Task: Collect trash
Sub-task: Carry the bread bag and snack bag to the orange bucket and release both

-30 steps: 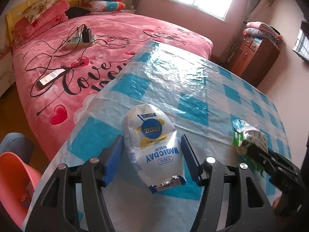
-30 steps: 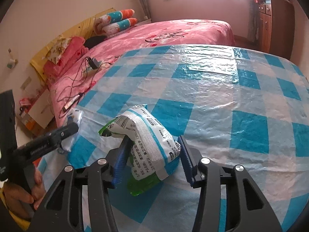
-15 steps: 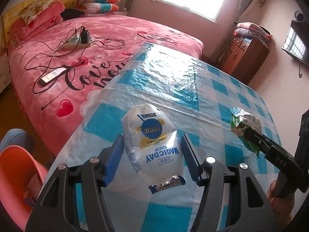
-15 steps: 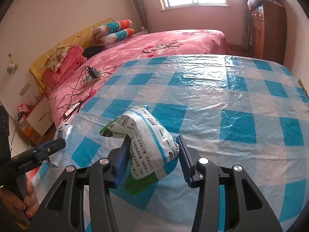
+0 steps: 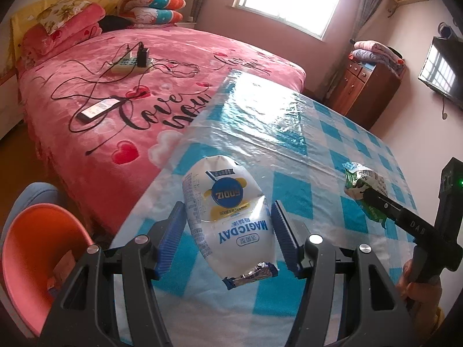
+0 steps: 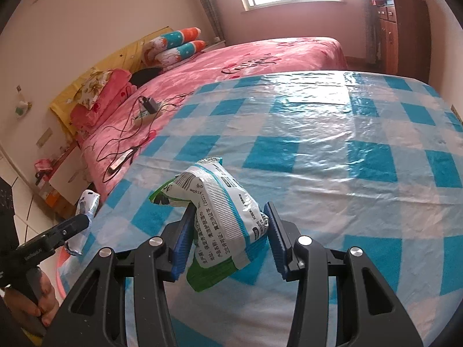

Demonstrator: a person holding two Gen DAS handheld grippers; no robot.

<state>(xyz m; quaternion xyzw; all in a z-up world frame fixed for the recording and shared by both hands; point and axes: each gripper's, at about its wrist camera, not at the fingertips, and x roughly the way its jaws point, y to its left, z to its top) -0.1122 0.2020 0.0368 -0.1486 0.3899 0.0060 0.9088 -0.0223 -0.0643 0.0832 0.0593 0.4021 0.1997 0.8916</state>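
Note:
My left gripper [image 5: 228, 225] is shut on a white snack bag [image 5: 228, 202] with a blue and yellow logo, held off the checked table [image 5: 289, 133] near its left edge. My right gripper [image 6: 228, 225] is shut on a green and white wipes packet [image 6: 222, 202], also lifted above the cloth. In the left wrist view the right gripper [image 5: 373, 199] shows at the right with that packet [image 5: 360, 177] in its tip. In the right wrist view the left gripper [image 6: 78, 222] reaches in at the lower left with the white bag [image 6: 88, 202].
An orange round container [image 5: 37, 243] stands on the floor below the table's left edge. Beyond it is a pink bed [image 5: 144, 66] with a power strip [image 5: 130, 63], cables and a phone [image 5: 99, 110]. A wooden cabinet [image 5: 364, 86] stands at the far wall.
Both grippers have drawn back toward the table's near left edge, each keeping its bag. More of the orange container and the floor shows in the left wrist view.

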